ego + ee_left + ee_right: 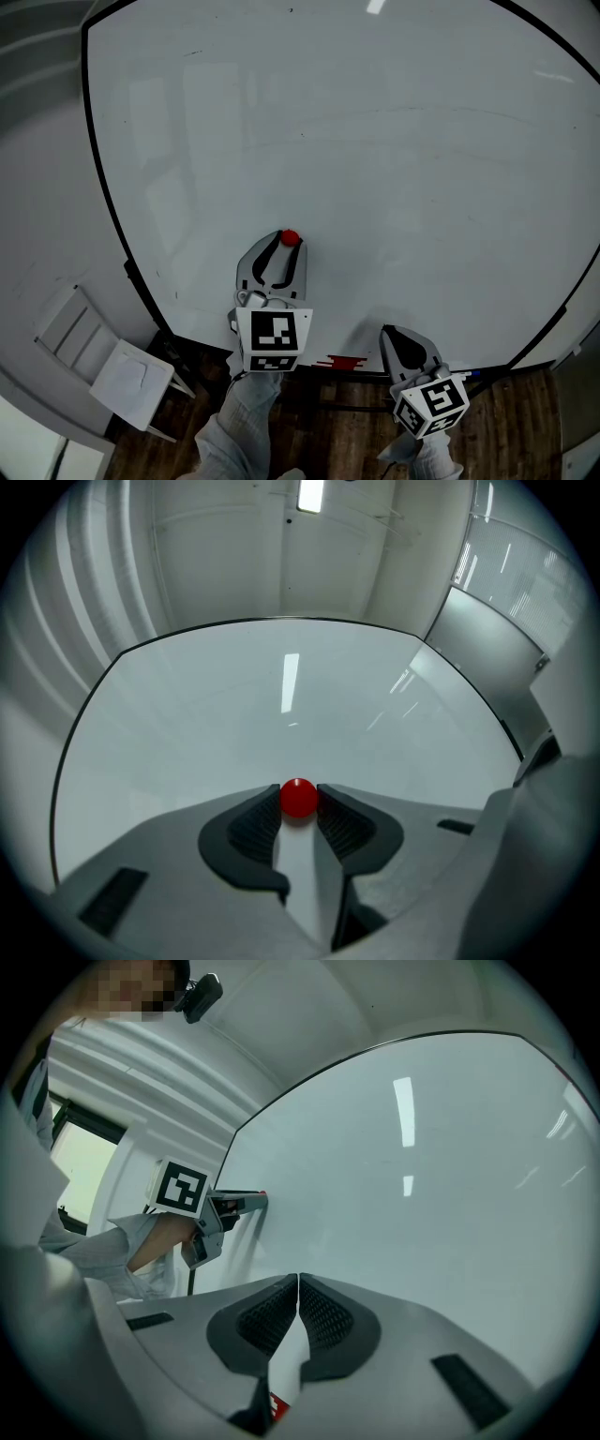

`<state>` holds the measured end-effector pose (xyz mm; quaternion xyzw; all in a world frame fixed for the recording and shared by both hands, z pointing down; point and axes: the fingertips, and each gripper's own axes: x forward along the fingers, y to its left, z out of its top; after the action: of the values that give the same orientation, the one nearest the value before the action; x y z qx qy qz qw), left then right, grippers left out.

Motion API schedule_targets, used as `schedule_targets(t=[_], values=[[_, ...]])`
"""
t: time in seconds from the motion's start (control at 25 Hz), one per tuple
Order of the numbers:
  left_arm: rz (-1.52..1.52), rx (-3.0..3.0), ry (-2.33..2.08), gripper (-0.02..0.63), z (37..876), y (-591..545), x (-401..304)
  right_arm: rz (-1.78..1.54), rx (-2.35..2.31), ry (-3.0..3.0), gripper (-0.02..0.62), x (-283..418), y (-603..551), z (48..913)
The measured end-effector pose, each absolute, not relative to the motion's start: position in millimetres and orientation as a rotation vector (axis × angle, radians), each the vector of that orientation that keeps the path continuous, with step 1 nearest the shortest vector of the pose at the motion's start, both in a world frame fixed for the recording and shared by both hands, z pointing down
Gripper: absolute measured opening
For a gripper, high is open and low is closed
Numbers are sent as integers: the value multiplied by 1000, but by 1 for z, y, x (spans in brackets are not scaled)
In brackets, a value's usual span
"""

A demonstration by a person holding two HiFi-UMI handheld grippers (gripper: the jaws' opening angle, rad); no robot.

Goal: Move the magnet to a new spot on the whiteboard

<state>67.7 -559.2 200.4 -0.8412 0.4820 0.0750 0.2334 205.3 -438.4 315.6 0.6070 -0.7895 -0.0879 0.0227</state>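
A small round red magnet point(291, 238) sits low on the whiteboard point(375, 141), left of its middle. My left gripper point(286, 243) is up against the board with its two dark pads closed on either side of the magnet point(299, 798), touching it. In the left gripper view the left gripper point(299, 805) holds the magnet at its very tips. My right gripper point(397, 330) is lower and to the right, near the board's bottom edge. Its jaws meet with nothing between them point(298, 1283). The right gripper view also shows the left gripper point(246, 1201) against the whiteboard point(450, 1166).
The board's black frame point(105, 187) runs down the left side. A white folding chair point(103, 361) stands at the lower left on the wooden floor point(506, 412). Something red point(342, 361) lies at the board's bottom ledge between the grippers.
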Motion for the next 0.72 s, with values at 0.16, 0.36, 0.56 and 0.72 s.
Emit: schedule_targets(t=[0.16, 0.36, 0.56, 0.72], values=[[198, -2314, 1319, 124, 201, -559, 68, -269, 1883, -2446, 28, 206, -437, 317], [180, -2324, 1306, 124, 201, -559, 68, -264, 1884, -2448, 28, 205, -436, 317], [163, -2338, 1309, 124, 207, -561, 66, -249, 1893, -2449, 28, 204, -433, 320], [184, -2333, 1302, 124, 206, -554, 62, -239, 1898, -2445, 29, 205, -430, 323]])
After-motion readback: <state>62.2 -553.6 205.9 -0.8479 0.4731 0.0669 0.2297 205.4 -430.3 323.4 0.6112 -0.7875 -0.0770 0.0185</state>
